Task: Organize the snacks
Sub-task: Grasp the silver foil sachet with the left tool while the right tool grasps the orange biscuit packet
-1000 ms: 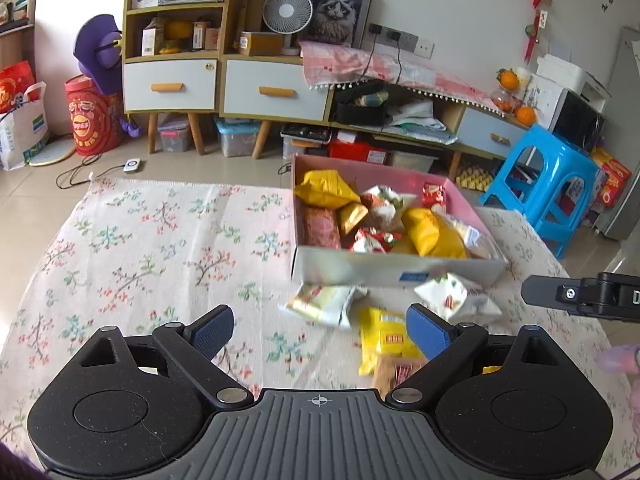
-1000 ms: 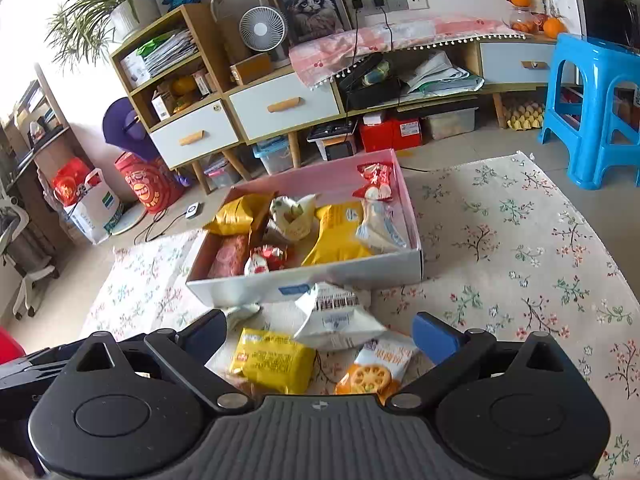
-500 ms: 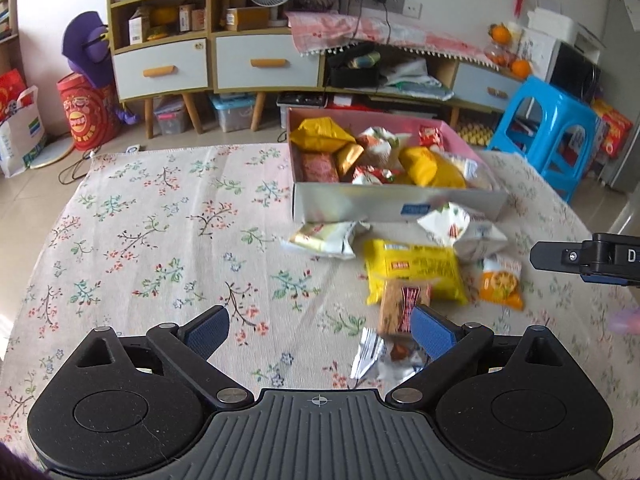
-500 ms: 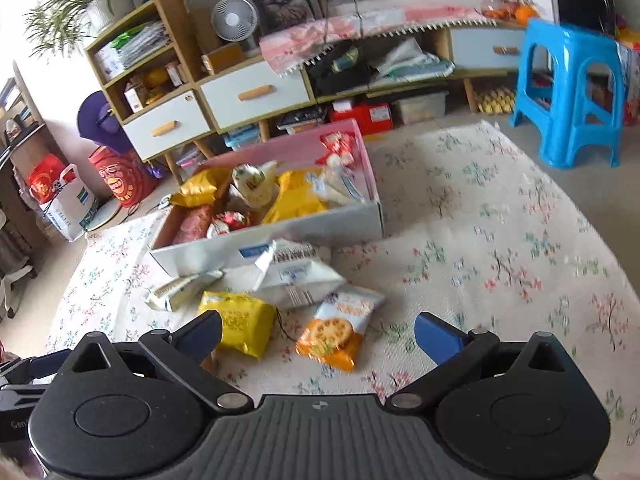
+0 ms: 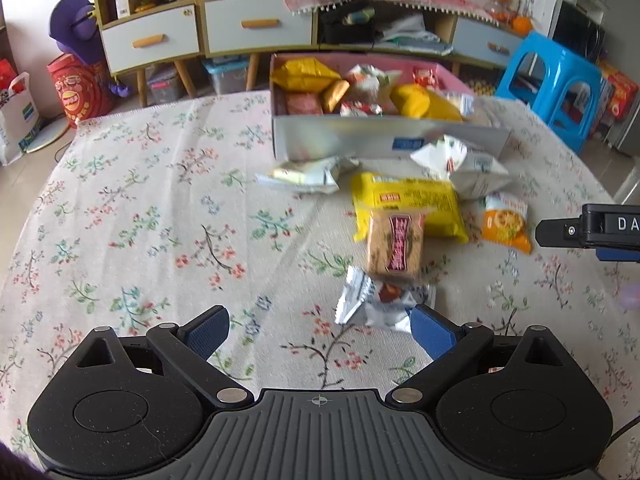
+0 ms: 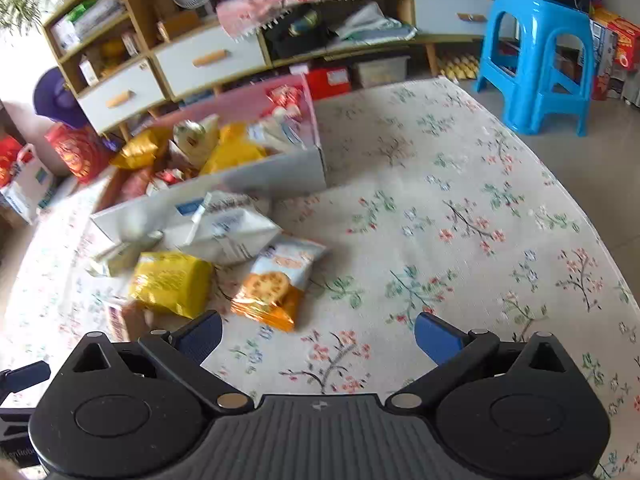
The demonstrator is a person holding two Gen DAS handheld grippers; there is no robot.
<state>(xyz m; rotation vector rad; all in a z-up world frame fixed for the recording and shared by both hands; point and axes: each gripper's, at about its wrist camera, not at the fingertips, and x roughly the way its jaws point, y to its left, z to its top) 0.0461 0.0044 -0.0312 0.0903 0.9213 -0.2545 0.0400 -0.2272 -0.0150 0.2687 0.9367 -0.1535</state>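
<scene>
A pink-lined cardboard box (image 5: pixel 384 142) (image 6: pixel 256 184) holding several snack packs stands at the far side of the floral-cloth table. Loose packs lie in front of it: a yellow pack (image 5: pixel 408 202) (image 6: pixel 170 282), a brown biscuit pack (image 5: pixel 396 248), a silver pack (image 5: pixel 380 304), an orange cracker pack (image 5: pixel 506 222) (image 6: pixel 276 284), white bags (image 5: pixel 464 164) (image 6: pixel 224 228). My left gripper (image 5: pixel 320 330) is open and empty, the silver pack just beyond its right finger. My right gripper (image 6: pixel 318 332) is open and empty, the orange cracker pack just beyond its left finger; it also shows in the left wrist view (image 5: pixel 592 232).
A blue plastic stool (image 6: pixel 536 60) (image 5: pixel 556 80) stands beyond the table's far right corner. Drawer cabinets and shelves (image 5: pixel 200 32) line the wall behind. Bare floral cloth (image 6: pixel 460 220) lies right of the packs, and more (image 5: pixel 140 220) to their left.
Both grippers have pulled back and tilted down over the table, so the box looks farther away and more loose packs show. Both stay open and empty.
</scene>
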